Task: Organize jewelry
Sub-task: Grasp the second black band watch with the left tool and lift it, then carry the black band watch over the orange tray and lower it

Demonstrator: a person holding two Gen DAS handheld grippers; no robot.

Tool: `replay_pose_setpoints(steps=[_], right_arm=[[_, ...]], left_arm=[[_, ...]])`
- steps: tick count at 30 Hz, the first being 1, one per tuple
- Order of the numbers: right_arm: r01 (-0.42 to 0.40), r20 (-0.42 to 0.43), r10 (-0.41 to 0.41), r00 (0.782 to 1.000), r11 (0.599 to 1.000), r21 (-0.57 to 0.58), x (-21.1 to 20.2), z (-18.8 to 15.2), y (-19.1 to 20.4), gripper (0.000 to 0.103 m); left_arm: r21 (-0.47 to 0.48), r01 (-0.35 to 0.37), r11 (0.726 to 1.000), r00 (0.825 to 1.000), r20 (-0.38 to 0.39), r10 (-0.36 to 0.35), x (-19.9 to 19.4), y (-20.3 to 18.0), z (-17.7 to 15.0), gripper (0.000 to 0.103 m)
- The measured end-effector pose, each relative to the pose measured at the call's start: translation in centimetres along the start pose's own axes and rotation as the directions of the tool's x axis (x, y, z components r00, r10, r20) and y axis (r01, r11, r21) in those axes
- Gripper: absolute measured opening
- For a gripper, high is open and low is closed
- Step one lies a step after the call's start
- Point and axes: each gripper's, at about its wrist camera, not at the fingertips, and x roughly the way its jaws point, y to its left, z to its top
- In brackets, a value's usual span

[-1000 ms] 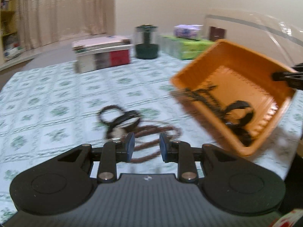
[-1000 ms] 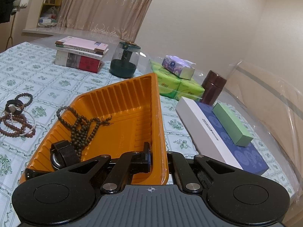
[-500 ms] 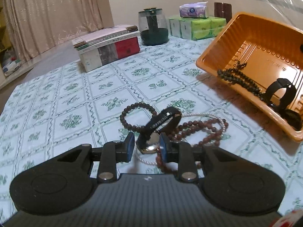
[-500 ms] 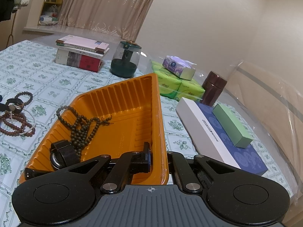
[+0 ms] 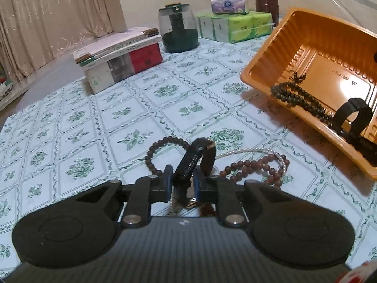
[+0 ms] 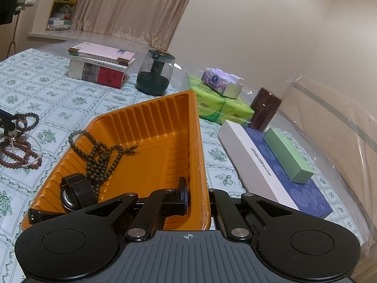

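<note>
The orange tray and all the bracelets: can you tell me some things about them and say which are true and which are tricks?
1. The right gripper pinches the orange tray's rim. True.
2. The tray is empty. False: dark green beads and a black-strapped watch lie inside.
3. The left gripper has its fingers around a dark watch strap. True.
4. The pearl strand is in the tray. False: it lies on the tablecloth beside reddish-brown beads.

The left tool (image 5: 182,184) has moved in over the watch (image 5: 195,160), its strap now between the fingers.
</note>
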Motion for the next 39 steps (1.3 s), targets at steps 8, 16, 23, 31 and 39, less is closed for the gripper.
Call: replay_pose_setpoints(steps=[8,16,23,31,39], right_arm=[[-0.003,0.005,0.003,1.0,1.0,0.0,0.0,0.0,0.0,0.003],[-0.004,0.005,0.004,1.0,1.0,0.002,0.0,0.0,0.0,0.003],[-0.005,0.005,0.005,1.0,1.0,0.001,-0.1,0.0,-0.1,0.003],[-0.004,0.005,0.004,1.0,1.0,0.001,0.0,0.1,-0.1,0.003],[-0.006,0.006,0.006,1.0,1.0,0.004,0.0,0.1,-0.1,0.003]], left_arm=[[-0.086,-0.02,0.996,1.0,0.016,0.022,-1.8,1.9,0.3,0.013],[-0.112,-0.03,0.993,0.998,0.046,0.036,-4.2,2.5,0.9,0.013],[-0.112,0.016,0.994,0.998,0.066,-0.008,-5.2,0.7,1.1,0.013],[-0.115,0.153,0.982,0.985,0.097,-0.142,-5.7,-3.6,2.2,0.013],[-0.059,0.296,0.953,0.951,0.107,-0.289,-5.7,-9.2,3.7,0.013]])
